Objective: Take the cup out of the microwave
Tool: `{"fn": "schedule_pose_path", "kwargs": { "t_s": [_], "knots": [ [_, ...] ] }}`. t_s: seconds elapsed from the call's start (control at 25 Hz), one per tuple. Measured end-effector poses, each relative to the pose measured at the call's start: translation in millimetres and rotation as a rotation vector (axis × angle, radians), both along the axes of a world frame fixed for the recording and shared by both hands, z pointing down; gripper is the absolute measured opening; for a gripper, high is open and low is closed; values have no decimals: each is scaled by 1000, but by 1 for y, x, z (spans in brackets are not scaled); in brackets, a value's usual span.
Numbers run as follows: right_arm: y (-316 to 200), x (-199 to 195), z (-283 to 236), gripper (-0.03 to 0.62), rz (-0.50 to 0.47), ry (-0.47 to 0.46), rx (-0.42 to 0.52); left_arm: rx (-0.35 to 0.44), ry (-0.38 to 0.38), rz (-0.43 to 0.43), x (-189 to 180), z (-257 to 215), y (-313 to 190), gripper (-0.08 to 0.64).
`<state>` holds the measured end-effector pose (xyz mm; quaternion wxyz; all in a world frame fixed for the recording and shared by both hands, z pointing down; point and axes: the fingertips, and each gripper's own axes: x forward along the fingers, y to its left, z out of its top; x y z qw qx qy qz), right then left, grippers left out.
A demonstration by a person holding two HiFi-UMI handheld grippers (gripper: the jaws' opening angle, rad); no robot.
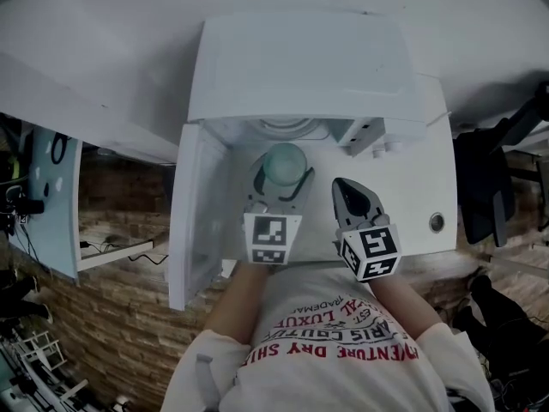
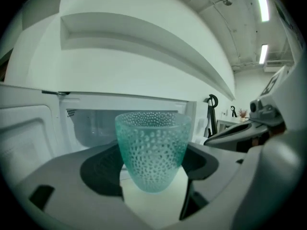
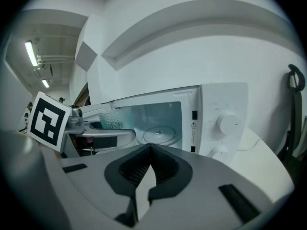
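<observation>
Left gripper (image 1: pixel 283 180) fingers, spread wide, clasp the upright cup (image 2: pixel 152 150), mouth up; right gripper (image 1: pixel 339 185) fingers together, empty.

A white counter (image 1: pixel 429 187) spans the upper head view, with a brick-patterned surface (image 1: pixel 111 307) at lower left and a dark chair (image 1: pixel 502 174) at the right edge. Ceiling strip lights (image 2: pixel 262 4) glow at upper right of the left gripper view

In the head view the left gripper (image 1: pixel 281 184) hid the lower part of the cup (image 1: pixel 284 163). The warning label (image 3: pixel 194 125) on the microwave (image 3: pixel 225 104) was too small to read.
</observation>
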<state>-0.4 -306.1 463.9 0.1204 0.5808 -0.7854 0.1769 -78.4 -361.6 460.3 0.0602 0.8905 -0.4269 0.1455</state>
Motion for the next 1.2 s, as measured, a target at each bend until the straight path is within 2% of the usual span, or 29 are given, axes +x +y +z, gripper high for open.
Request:
{"fn": "schedule_pose_path", "kwargs": {
  "t_s": [0.24, 0.44, 0.68, 0.76, 0.96, 1.2],
  "knots": [
    [12, 1, -31, 5, 8, 4, 94, 31, 57, 16, -16, -43, 34, 366],
    [21, -5, -71, 5, 1, 29, 233, 96, 86, 31, -22, -82, 59, 365],
    [35, -16, -123, 5, -27, 37, 383, 160, 120, -4, -34, -117, 68, 365],
    [37, -18, -130, 5, -38, 49, 400, 168, 123, -4, -36, -123, 70, 366],
    [38, -16, -129, 5, -38, -7, 376, 181, 128, -12, -35, -129, 68, 366],
    [37, -23, -132, 5, -77, 73, 399, 185, 130, -13, -32, -133, 61, 366]
  ]
}}
